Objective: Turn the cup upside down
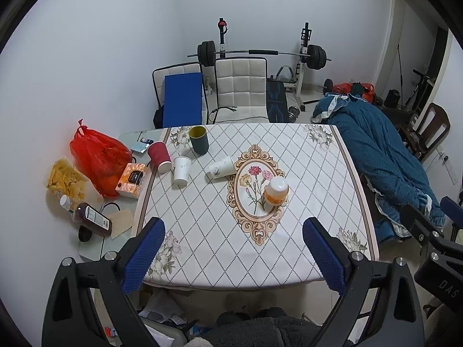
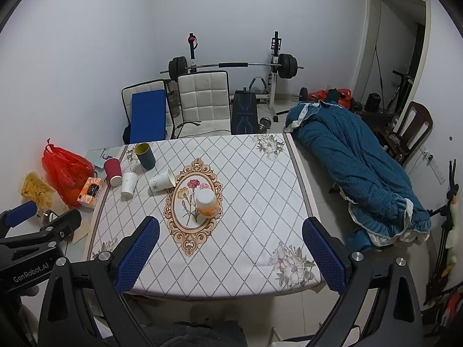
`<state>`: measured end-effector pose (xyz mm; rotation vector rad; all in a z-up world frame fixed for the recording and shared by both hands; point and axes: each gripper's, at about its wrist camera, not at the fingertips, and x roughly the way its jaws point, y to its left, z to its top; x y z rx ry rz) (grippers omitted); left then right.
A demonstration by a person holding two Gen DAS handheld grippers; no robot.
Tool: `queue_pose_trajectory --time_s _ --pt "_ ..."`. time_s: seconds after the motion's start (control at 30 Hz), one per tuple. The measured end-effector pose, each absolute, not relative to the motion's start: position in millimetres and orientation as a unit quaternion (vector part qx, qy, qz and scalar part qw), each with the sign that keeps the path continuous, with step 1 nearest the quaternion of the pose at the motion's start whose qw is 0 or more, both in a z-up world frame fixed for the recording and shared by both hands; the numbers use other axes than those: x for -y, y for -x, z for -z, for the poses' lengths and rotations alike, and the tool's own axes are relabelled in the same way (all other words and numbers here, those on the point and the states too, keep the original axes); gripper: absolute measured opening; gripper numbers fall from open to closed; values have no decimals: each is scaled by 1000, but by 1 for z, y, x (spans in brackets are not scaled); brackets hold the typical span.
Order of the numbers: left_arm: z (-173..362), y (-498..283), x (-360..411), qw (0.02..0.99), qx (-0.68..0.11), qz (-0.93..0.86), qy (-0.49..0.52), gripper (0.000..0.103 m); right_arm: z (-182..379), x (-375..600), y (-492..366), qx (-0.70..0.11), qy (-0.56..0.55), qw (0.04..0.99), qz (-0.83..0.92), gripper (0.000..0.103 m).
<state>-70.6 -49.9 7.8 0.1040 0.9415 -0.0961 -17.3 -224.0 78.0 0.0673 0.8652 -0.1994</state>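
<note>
An orange and white paper cup (image 1: pixel 276 190) stands upside down on the flower medallion in the middle of the table; it also shows in the right wrist view (image 2: pixel 207 203). At the far left stand an upright dark green cup (image 1: pixel 199 139) (image 2: pixel 145 155), an inverted red cup (image 1: pixel 159 152) (image 2: pixel 113 171) and an inverted white cup (image 1: pixel 181 170) (image 2: pixel 128 183). Another white cup (image 1: pixel 222 166) (image 2: pixel 162 181) lies on its side. My left gripper (image 1: pixel 233 253) is open and empty above the near table edge. My right gripper (image 2: pixel 231 253) is open and empty too.
The table wears a white diamond-pattern cloth (image 1: pixel 312 202). Left of it lie a red plastic bag (image 1: pixel 98 156), a tissue box (image 1: pixel 131 180), a bag of chips (image 1: pixel 65 179) and a bottle (image 1: pixel 89 217). Two chairs (image 1: pixel 240 89) stand behind; a blue quilt (image 1: pixel 382 162) lies right.
</note>
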Motion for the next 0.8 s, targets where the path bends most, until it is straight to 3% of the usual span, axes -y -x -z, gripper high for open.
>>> queue_pose_trajectory --time_s 0.8 --pt "-7 78 48 889 -454 43 -46 98 -75 222 30 -421 -33 901 95 101"
